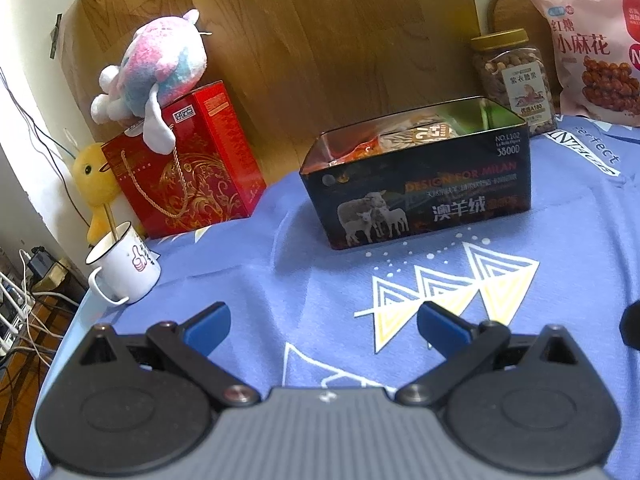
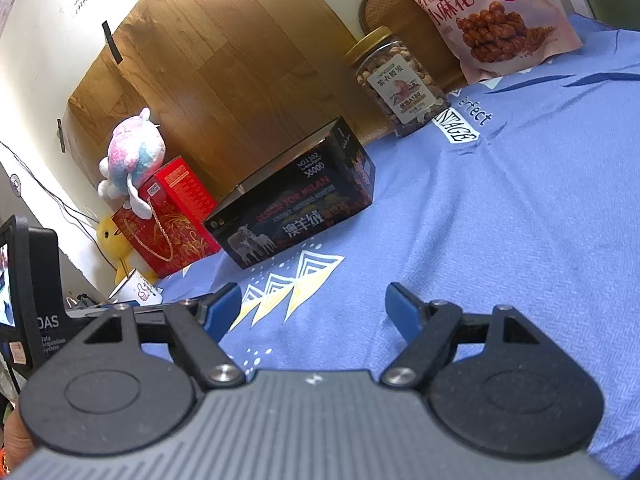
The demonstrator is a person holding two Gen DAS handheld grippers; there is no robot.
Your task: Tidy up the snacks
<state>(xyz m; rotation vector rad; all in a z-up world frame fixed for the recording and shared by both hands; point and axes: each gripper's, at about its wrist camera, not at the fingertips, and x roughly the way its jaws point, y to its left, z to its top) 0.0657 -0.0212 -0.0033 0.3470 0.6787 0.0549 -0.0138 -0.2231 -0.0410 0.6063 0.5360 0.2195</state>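
Note:
A black tin box (image 1: 424,196) printed with sheep stands open on the blue cloth, with snack packets (image 1: 412,136) inside it. The same black tin box (image 2: 296,216) shows in the right wrist view, its inside hidden. Behind it stands a jar of nuts (image 1: 514,80) (image 2: 396,80) with a gold lid. A pink snack bag (image 1: 596,52) (image 2: 488,12) leans at the back right. My left gripper (image 1: 324,322) hovers open over the cloth, well short of the box, holding nothing. My right gripper (image 2: 314,306) is open too, empty, nearer the front.
A red gift box (image 1: 192,164) with a plush toy (image 1: 156,68) on top sits at the back left. A yellow plush (image 1: 94,184) and a white enamel mug (image 1: 124,266) stand by the table's left edge. Cables (image 1: 20,320) hang beyond that edge. A wooden board (image 1: 320,32) backs the table.

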